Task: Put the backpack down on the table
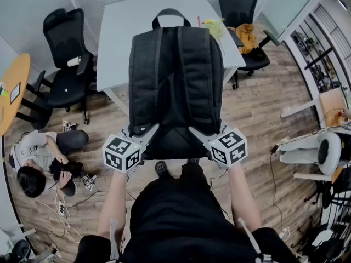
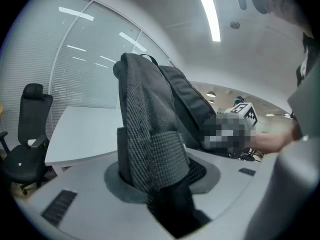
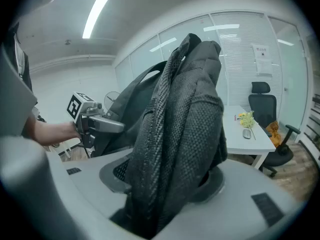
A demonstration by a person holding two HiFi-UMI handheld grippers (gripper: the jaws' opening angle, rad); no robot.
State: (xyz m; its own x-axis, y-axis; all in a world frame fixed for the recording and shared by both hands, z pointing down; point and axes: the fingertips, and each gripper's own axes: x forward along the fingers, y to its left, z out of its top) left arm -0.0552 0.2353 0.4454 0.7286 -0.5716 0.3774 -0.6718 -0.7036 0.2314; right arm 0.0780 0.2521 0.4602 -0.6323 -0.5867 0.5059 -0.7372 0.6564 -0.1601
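A dark grey backpack (image 1: pixel 175 86) hangs in the air with its straps facing me and its top handle over the near edge of the white table (image 1: pixel 126 21). My left gripper (image 1: pixel 143 130) is shut on its lower left corner, and my right gripper (image 1: pixel 202 131) is shut on its lower right corner. In the left gripper view the backpack fabric (image 2: pixel 150 134) is pinched between the jaws of the left gripper (image 2: pixel 160 184). The right gripper view shows the backpack fabric (image 3: pixel 185 124) clamped in the right gripper (image 3: pixel 165 189) in the same way.
Black office chairs stand left (image 1: pixel 68 64) and behind right (image 1: pixel 241 10) of the table. Yellow flowers (image 1: pixel 215 26) lie on the table's right side. A person (image 1: pixel 44 158) sits on the wooden floor at the left among cables. An orange round table (image 1: pixel 12 89) is at far left.
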